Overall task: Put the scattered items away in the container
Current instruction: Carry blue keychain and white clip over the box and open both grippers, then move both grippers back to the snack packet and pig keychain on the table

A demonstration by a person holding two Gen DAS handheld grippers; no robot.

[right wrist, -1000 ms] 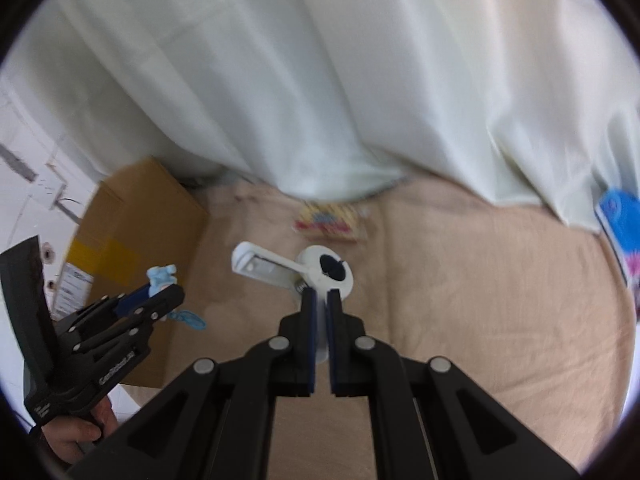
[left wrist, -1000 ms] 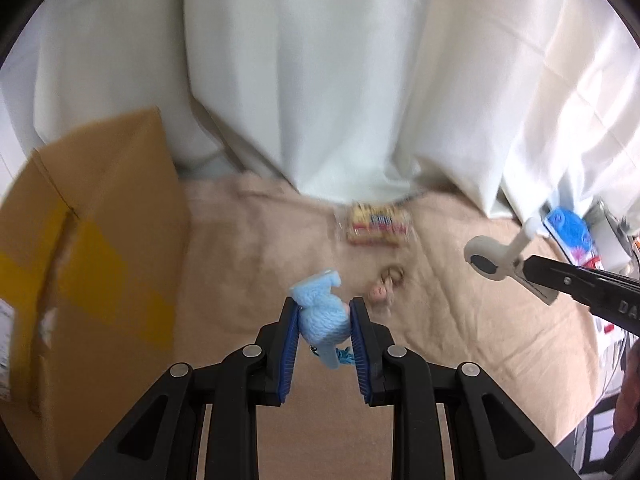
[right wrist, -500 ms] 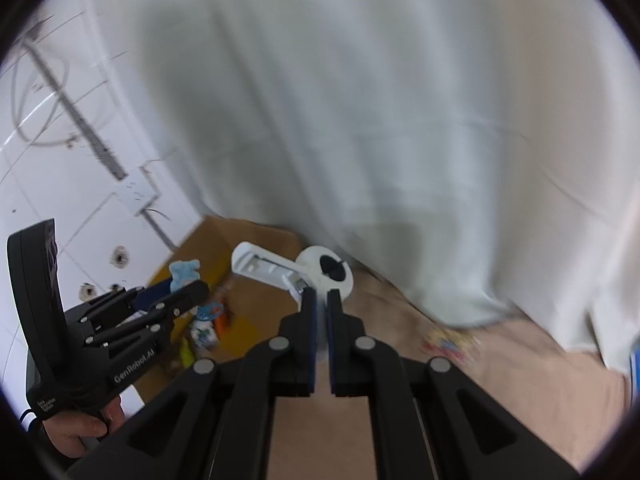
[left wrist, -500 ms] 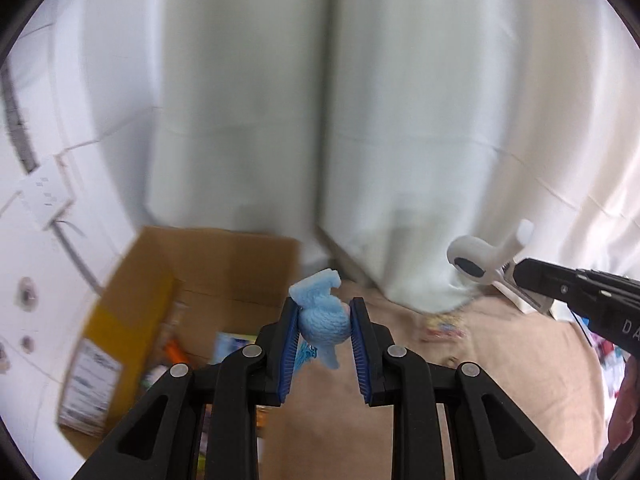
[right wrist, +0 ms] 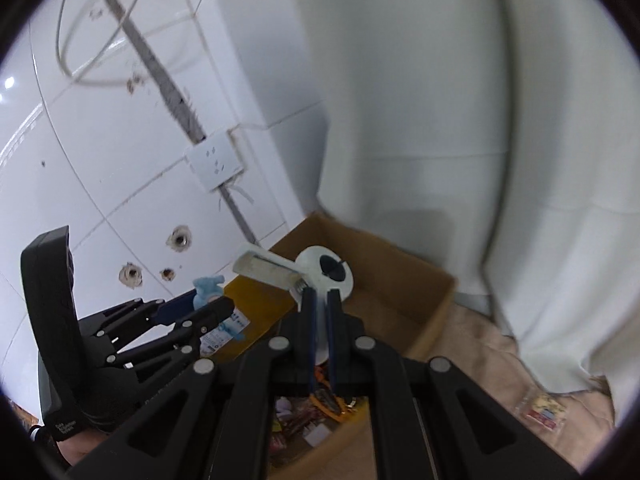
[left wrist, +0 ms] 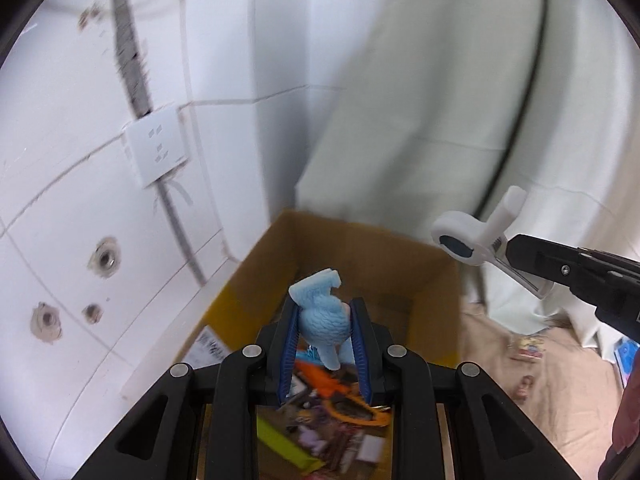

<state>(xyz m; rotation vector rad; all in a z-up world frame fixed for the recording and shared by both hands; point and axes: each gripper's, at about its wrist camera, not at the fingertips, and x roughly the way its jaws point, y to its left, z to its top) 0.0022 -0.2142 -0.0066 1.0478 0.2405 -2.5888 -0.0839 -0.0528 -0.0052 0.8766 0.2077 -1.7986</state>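
An open cardboard box (left wrist: 356, 252) of mixed clutter sits below and just ahead of both tools, the left tool (left wrist: 325, 334) clenched on a blue plush toy (left wrist: 322, 318) above it, the right tool (right wrist: 319, 312) pinching a white clamp (right wrist: 316, 270) alongside.

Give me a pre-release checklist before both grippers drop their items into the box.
1. Left gripper shut on the blue toy: ok.
2. Right gripper shut on the white clip: ok.
3. Toy over the open box: ok.
4. Clip over the box: ok in the right wrist view; the left wrist view puts it near the far right rim, so cannot tell.
5. Room in the box: ok, clutter covers the bottom only.
6. Grippers apart from each other: ok.
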